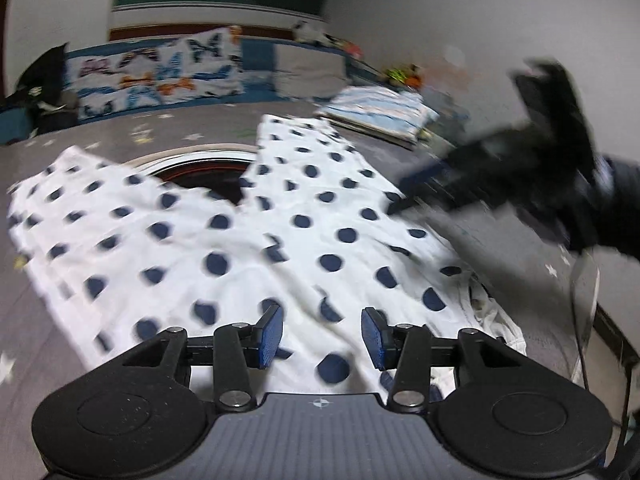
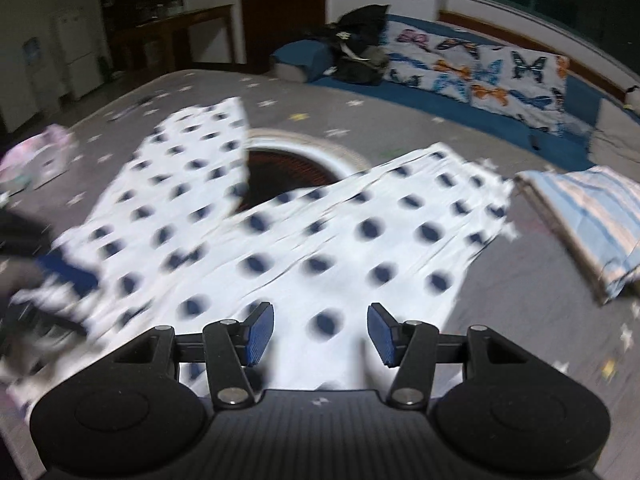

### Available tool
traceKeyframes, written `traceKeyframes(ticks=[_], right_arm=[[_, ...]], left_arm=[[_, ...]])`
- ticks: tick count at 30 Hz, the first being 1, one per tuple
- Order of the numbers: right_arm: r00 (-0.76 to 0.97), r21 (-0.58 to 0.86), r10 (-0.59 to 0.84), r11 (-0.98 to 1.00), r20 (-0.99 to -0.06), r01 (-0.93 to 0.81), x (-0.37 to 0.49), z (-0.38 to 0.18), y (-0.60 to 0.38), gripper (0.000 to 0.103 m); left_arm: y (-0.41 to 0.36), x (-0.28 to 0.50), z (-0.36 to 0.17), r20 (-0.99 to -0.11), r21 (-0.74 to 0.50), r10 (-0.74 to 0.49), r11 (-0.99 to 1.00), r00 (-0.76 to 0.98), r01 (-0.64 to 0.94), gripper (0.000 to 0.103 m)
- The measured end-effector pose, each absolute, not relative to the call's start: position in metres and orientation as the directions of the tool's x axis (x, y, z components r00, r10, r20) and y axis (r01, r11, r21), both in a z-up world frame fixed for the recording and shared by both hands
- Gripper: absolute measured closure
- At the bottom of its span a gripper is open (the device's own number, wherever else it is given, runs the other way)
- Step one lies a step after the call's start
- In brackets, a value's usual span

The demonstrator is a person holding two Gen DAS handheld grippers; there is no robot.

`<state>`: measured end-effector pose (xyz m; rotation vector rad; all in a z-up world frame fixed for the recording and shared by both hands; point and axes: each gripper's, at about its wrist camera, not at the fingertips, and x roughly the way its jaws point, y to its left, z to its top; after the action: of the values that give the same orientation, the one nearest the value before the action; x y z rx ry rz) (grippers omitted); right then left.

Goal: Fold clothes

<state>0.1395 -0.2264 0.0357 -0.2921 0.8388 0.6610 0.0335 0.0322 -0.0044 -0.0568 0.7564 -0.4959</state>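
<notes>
Bedding of grey, star-printed cloth [image 2: 400,128] covers the wide surface; white polka-dot trousers [image 1: 280,240] lie spread across it, legs apart over a round dark object [image 2: 292,172]; a butterfly-print cushion [image 2: 480,68] and folded striped cloth [image 2: 592,216] sit beyond. No writing is legible; motion blur smears everything. Left gripper [image 1: 322,338] and right gripper [image 2: 321,334] both gape apart above the trousers, holding nothing.

White navy-dotted trousers [image 1: 280,240] — flat, legs splayed.
</notes>
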Motion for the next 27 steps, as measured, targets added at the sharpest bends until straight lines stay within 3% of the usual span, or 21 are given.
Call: traceKeyframes(ticks=[10, 22, 27], right_arm=[[0.431, -0.036, 0.451, 0.657, -0.781, -0.753, 0.048, 0.014, -0.215, 0.049], [0.473, -0.119, 0.39, 0.659, -0.79, -0.742, 0.033, 0.02, -0.234, 0.049], [0.478, -0.118, 0.449, 0.624, -0.755, -0.772, 0.022, 0.038, -0.222, 0.049]], left_arm=[[0.067, -0.003, -0.012, -0.639, -0.252, -0.375, 0.927, 0.672, 0.278, 0.056], [0.096, -0.023, -0.011, -0.619, -0.287, -0.336, 0.938, 0.71, 0.193, 0.056], [0.11, -0.011, -0.005, -0.608, -0.277, -0.286, 0.951, 0.741, 0.139, 0.056]])
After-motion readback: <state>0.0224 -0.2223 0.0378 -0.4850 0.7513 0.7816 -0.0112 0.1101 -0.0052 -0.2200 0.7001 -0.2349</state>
